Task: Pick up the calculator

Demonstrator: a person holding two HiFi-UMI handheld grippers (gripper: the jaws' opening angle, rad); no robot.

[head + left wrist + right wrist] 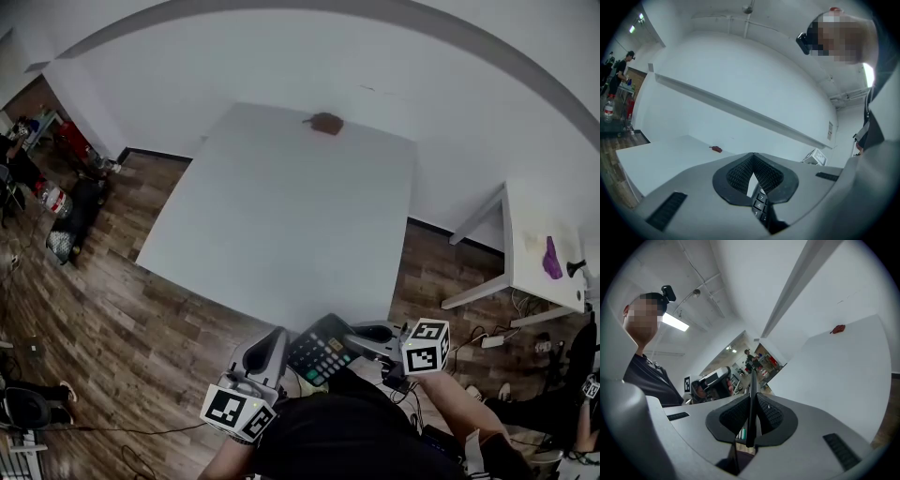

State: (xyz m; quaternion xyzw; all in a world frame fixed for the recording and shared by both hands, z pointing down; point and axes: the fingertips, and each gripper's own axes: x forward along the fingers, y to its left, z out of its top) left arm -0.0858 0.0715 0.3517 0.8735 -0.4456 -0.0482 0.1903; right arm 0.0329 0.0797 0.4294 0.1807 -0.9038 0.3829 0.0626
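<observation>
The black calculator (322,349) hangs in the air close to my body, off the near edge of the white table (281,206). My right gripper (361,336) is shut on its right side; in the right gripper view the calculator (750,404) shows edge-on between the pads of the right gripper (751,420). My left gripper (279,349) meets its left corner. In the left gripper view the jaws of the left gripper (752,183) stand almost together, with the calculator's number keys (759,205) wedged between them.
A small brown object (326,123) lies at the table's far edge. A second white table (534,253) at the right carries a purple item (551,258). Bags and bottles (66,216) sit on the wooden floor at the left. Cables trail by my feet.
</observation>
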